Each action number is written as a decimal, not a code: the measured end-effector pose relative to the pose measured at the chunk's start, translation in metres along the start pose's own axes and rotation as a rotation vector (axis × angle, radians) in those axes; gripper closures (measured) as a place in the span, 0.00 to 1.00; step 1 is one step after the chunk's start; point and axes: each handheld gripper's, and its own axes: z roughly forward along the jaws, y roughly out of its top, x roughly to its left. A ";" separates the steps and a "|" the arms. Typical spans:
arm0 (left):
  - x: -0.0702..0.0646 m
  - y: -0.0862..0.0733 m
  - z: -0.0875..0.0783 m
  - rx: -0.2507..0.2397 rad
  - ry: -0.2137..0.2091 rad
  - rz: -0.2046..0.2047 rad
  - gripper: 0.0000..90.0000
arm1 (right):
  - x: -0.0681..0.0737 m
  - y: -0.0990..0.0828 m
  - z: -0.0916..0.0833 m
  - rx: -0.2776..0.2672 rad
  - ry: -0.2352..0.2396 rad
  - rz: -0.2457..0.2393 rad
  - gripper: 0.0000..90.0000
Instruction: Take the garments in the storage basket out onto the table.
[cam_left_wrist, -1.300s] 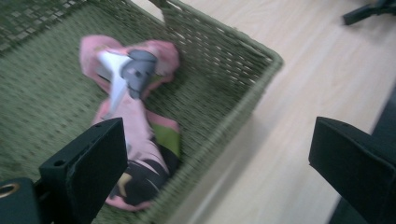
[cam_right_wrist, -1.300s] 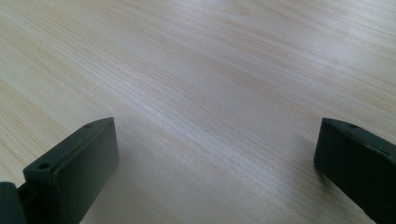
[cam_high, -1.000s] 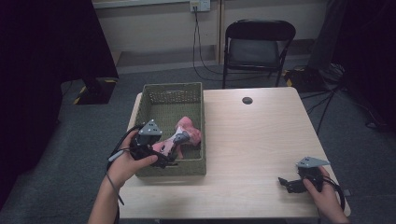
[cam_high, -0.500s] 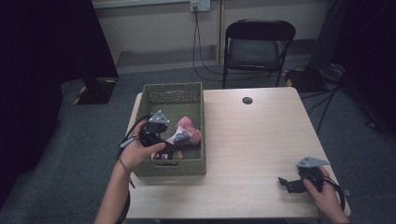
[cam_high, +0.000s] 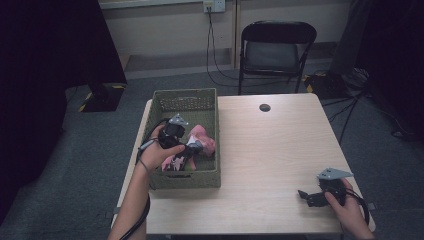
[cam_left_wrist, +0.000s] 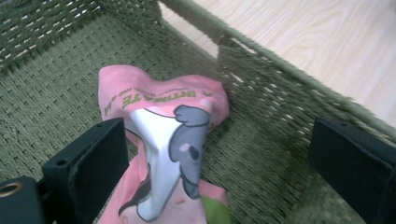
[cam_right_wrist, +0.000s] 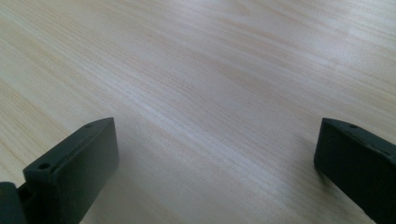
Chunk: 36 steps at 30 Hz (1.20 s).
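A green woven basket (cam_high: 165, 105) (cam_left_wrist: 56, 88) stands on the left part of the wooden table (cam_high: 270, 150). Inside it lies a crumpled pink cloth (cam_high: 205, 142) (cam_left_wrist: 168, 135) with a white and grey cartoon print. My left gripper (cam_high: 189, 149) (cam_left_wrist: 217, 168) is down in the basket, open, its jaws spread wide to either side of the cloth's raised fold; the left jaw touches the cloth. My right gripper (cam_high: 306, 196) (cam_right_wrist: 215, 168) rests low over the table's near right corner, open, with bare wood between its jaws.
A black folding chair (cam_high: 277, 50) stands beyond the table's far edge. A small dark round disc (cam_high: 265, 107) sits near the far edge of the table. Cables run over the grey carpet (cam_high: 360, 110) at the right.
My left gripper has moved forward and to the right, deeper into the basket, and its jaws now straddle the pink cloth. The right gripper has stayed put.
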 end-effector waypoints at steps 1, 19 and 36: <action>0.002 0.000 0.003 0.010 0.006 -0.004 0.05 | 0.000 0.000 0.000 0.000 0.000 0.000 0.00; 0.024 -0.012 0.058 0.211 0.052 -0.050 0.06 | 0.000 0.000 0.000 0.000 0.000 0.000 0.00; 0.023 -0.017 0.093 0.364 0.093 -0.021 0.29 | 0.000 0.000 0.000 0.000 0.000 0.000 0.00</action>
